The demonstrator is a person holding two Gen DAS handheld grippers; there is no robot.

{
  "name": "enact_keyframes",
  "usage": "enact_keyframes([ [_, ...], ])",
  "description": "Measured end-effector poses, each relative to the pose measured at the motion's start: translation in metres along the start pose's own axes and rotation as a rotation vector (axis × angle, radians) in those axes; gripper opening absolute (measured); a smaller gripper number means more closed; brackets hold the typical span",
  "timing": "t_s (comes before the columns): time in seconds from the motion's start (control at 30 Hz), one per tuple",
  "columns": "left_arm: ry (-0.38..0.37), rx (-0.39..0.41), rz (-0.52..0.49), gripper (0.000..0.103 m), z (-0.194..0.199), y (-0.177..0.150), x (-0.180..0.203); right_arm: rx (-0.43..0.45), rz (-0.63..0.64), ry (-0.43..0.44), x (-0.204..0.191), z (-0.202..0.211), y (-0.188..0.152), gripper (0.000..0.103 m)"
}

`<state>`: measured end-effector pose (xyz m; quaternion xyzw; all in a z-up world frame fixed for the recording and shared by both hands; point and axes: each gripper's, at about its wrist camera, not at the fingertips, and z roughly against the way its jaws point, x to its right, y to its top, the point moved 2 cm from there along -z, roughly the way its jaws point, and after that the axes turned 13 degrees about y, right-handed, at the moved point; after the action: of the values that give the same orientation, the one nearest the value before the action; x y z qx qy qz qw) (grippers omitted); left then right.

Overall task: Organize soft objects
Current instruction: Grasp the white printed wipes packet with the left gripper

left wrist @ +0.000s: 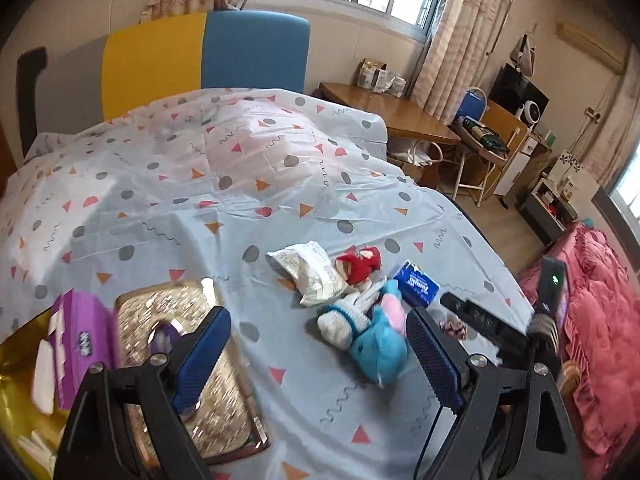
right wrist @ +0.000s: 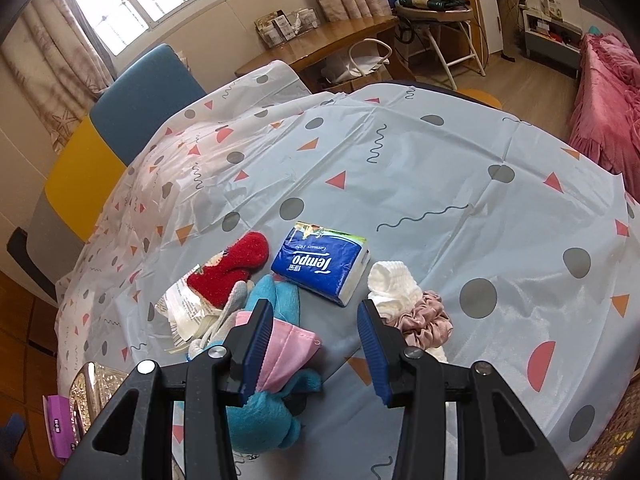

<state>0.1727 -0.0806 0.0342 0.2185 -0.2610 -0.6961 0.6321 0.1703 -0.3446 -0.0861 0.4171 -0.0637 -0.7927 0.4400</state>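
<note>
A pile of soft things lies on the patterned tablecloth (left wrist: 280,184): a blue plush toy (left wrist: 380,348) with a pink cloth (right wrist: 288,352) on it, a white knitted glove (left wrist: 344,320), a red sock (right wrist: 232,268), a white plastic packet (left wrist: 308,272), a blue Tempo tissue pack (right wrist: 320,260), a white cloth (right wrist: 394,286) and a pink scrunchie (right wrist: 424,322). My left gripper (left wrist: 320,356) is open, hovering just before the blue plush. My right gripper (right wrist: 316,348) is open above the table, between the plush and the scrunchie. It shows at the right of the left wrist view.
A shiny patterned tray (left wrist: 224,400) sits left of the left gripper, with a purple tissue box (left wrist: 80,340) beside it. Chairs in yellow (left wrist: 152,60) and blue (left wrist: 256,48) stand behind the table. A pink bed (left wrist: 600,320) is at the right.
</note>
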Motion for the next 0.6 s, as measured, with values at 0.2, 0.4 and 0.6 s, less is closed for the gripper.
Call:
enact_keyframes([
  [0.2, 0.054, -0.116, 0.066, 0.088, -0.068, 0.033, 0.017, -0.001, -0.010, 0.048, -0.002, 0.002, 0.001, 0.044],
  [0.4, 0.104, -0.286, 0.150, 0.083, -0.144, 0.038, 0.020, -0.012, -0.004, 0.094, -0.006, 0.000, 0.000, 0.044],
  [0.6, 0.157, -0.347, 0.167, 0.083, -0.193, 0.038, 0.026, -0.035, -0.031, 0.134, -0.005, -0.002, -0.002, 0.044],
])
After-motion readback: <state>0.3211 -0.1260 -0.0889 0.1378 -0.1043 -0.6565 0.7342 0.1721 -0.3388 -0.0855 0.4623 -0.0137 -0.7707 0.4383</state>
